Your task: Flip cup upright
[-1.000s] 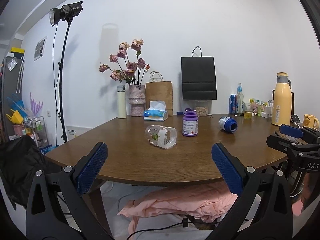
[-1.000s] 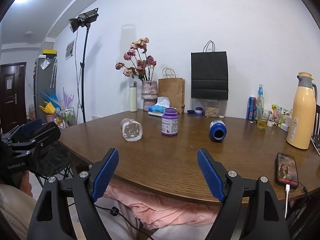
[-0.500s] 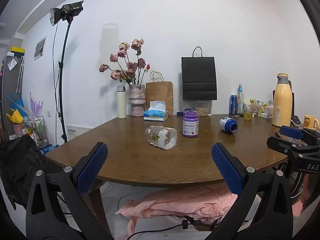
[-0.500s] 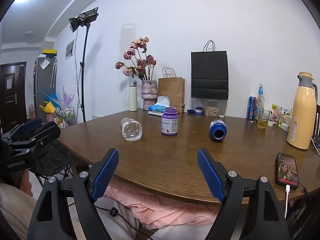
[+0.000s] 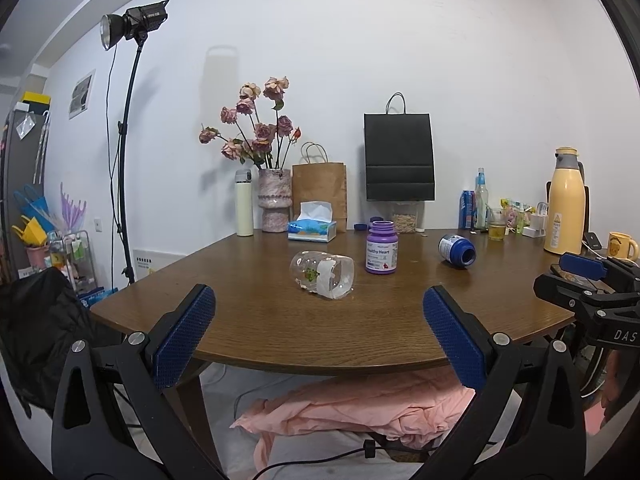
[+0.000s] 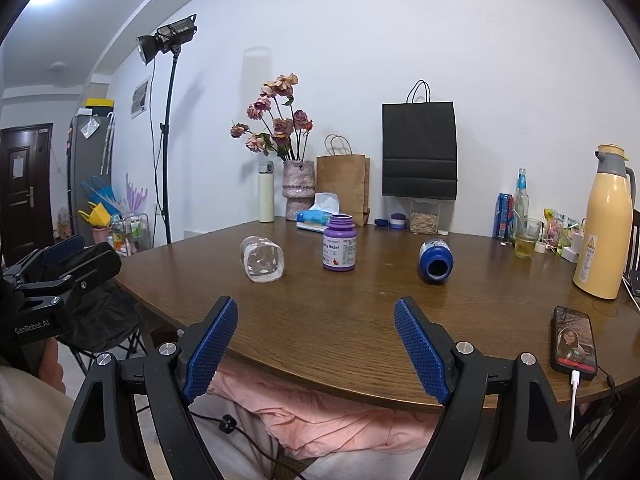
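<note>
The left gripper (image 5: pixel 318 338) hangs before the brown wooden surface (image 5: pixel 360 320) with fingers spread, holding nothing. The clear glass cup (image 5: pixel 322 275) lies on its side at 12 o'clock, left of the purple pill bottle (image 5: pixel 381 247). The right gripper (image 6: pixel 316 346) is also spread. It is better to approach slowly, pinch the cup wall, and avoid rolling.

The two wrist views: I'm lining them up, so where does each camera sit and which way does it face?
Left wrist: behind the open left gripper, facing the table from its near edge; right gripper at right.
Right wrist: behind the open right gripper, same facing; left gripper at left.
Shared: tipped clear cup, purple bottle.
</note>
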A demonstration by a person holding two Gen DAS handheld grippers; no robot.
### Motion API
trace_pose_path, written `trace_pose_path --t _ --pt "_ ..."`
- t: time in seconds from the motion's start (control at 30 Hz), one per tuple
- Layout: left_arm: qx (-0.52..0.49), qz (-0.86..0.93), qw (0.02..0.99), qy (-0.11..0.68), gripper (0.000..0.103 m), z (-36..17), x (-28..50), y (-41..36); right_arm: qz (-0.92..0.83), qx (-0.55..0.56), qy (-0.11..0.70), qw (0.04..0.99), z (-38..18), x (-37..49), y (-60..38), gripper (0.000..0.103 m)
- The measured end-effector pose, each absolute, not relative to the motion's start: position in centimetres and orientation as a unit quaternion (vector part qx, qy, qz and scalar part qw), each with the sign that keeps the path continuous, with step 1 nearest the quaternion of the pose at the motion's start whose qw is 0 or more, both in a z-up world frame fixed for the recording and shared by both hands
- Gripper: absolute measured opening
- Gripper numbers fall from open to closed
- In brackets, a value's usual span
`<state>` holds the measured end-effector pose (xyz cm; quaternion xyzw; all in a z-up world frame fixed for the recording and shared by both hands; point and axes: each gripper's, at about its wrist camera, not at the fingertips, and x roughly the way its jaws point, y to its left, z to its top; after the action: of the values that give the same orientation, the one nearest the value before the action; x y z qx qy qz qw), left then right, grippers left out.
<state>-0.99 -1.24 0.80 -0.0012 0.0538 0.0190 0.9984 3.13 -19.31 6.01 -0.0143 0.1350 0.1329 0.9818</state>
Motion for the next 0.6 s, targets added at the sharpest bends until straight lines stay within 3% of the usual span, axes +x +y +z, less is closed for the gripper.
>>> trace_pose_path --t 0.6 --pt "-0.001 0.014 0.998 0.054 0.103 0.72 -1.34 -1.60 0.136 -0.014 0.140 0.981 5.80 3.51 -19.57 0.085"
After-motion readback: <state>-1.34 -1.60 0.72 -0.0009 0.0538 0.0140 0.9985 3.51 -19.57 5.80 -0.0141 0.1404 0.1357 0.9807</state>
